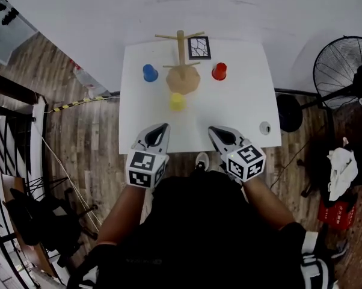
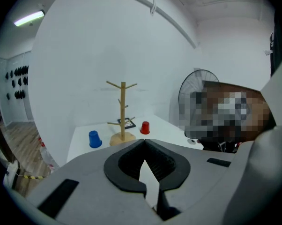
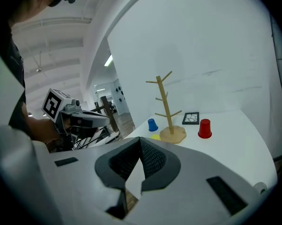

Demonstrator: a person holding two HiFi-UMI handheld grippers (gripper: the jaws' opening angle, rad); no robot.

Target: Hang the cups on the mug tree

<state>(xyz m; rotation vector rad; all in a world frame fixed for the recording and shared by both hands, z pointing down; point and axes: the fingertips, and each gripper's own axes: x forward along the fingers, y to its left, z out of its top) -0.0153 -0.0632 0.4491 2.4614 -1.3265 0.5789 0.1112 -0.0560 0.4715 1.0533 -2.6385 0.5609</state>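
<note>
A wooden mug tree stands at the far middle of the white table, with no cup on its pegs. A blue cup stands upside down to its left, a red cup to its right, and a yellow cup in front of it. My left gripper and right gripper hover over the table's near edge, both shut and empty. The left gripper view shows the mug tree, blue cup and red cup. The right gripper view shows the mug tree, red cup, blue cup and yellow cup.
A framed black-and-white card lies behind the tree. A small round grey object sits at the table's near right corner. A standing fan is to the right of the table, and a clear bottle lies on the floor at left.
</note>
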